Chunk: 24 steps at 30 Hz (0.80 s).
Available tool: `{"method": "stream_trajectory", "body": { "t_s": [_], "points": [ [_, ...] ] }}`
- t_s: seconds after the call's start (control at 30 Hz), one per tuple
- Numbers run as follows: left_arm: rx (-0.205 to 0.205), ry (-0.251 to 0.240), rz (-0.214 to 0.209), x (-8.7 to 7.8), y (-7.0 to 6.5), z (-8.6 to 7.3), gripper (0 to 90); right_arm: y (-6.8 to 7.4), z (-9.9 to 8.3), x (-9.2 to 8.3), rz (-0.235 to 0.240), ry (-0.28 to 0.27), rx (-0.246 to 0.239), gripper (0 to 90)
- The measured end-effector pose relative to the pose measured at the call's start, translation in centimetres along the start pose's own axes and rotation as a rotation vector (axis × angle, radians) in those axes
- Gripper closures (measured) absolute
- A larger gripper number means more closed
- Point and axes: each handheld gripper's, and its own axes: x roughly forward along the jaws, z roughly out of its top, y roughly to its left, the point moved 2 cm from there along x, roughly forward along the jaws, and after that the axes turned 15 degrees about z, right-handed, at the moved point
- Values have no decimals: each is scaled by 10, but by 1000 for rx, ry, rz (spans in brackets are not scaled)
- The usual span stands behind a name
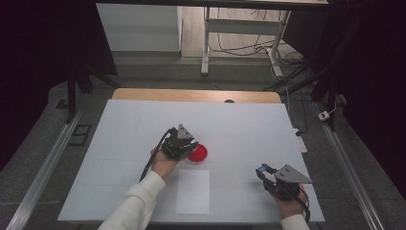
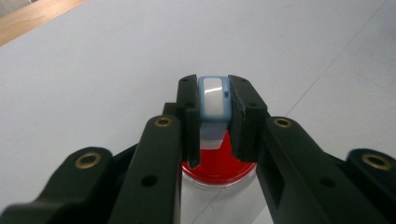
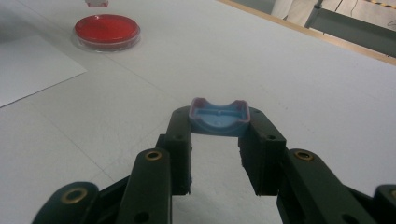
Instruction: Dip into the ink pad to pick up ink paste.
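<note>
A round dish with red filling (image 1: pixel 198 153) sits near the middle of the white table (image 1: pixel 239 124). My left gripper (image 1: pixel 190 145) hovers right over the dish's left rim. In the left gripper view, my left gripper (image 2: pixel 214 91) is shut on a small light-blue and white piece (image 2: pixel 215 105), with the red dish (image 2: pixel 219 165) below it. My right gripper (image 1: pixel 262 170) rests low at the front right, apart from the dish. In the right gripper view, my right gripper (image 3: pixel 219 122) is shut on a blue tray-like piece (image 3: pixel 218 115) with a curved notch. The red dish (image 3: pixel 107 29) lies far off at the upper left.
A white paper sheet (image 1: pixel 193 190) lies flat near the front edge, between my two hands; it also appears as the paper sheet (image 3: pixel 32 65) beside the dish. The table's wooden far edge (image 1: pixel 196 95) borders a floor with cables and a desk frame (image 1: pixel 239 28).
</note>
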Motion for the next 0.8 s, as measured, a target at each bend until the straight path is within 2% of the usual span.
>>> {"method": "stream_trajectory", "body": {
  "t_s": [0.8],
  "points": [
    [15,-15,-18,-2,-8,-4,754,-1,-1,1,8,5,6,646]
  ]
}}
